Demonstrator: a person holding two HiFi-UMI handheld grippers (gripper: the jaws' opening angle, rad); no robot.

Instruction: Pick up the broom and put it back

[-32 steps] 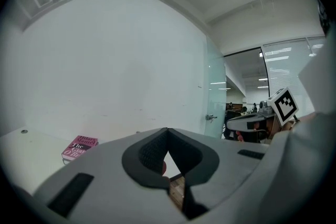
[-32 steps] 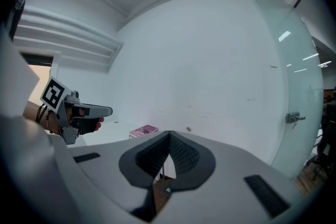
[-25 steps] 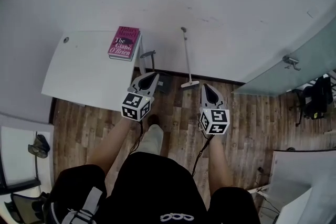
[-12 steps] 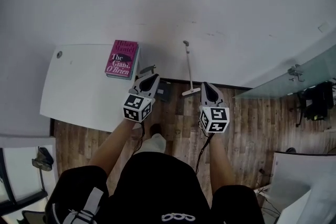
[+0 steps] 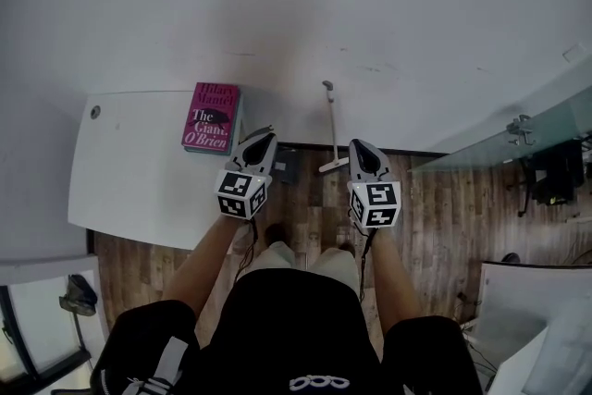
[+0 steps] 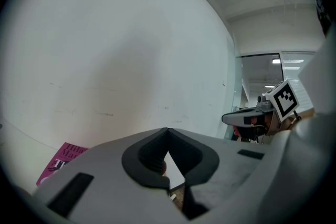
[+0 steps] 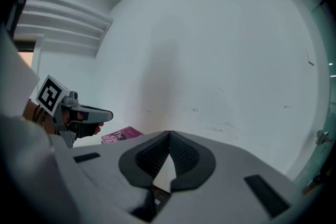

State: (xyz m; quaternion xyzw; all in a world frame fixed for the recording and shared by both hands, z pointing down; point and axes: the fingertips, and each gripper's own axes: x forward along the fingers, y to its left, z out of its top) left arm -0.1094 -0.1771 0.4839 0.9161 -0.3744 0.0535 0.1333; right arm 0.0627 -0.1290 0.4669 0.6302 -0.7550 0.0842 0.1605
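Observation:
A white broom [image 5: 330,127] leans upright against the white wall, its head [image 5: 334,164] resting on the wood floor. In the head view my right gripper [image 5: 356,146] is just right of the broom's head and apart from it, shut with nothing in its jaws. My left gripper [image 5: 269,138] is further left, near the table's corner, also shut and empty. Each gripper view shows its jaw tips meeting: the left gripper [image 6: 167,129] and the right gripper [image 7: 169,135] both face the bare wall. The broom itself is hidden in both gripper views.
A white table [image 5: 139,171] stands at the left with a pink book [image 5: 211,117] at its far right corner. A dark object [image 5: 285,164] lies on the floor by the wall. A glass door with a handle [image 5: 520,127] is at the right.
Both grippers have moved forward toward the wall and the broom; the broom, book and table sit nearer in the head view. The jaws have stayed shut.

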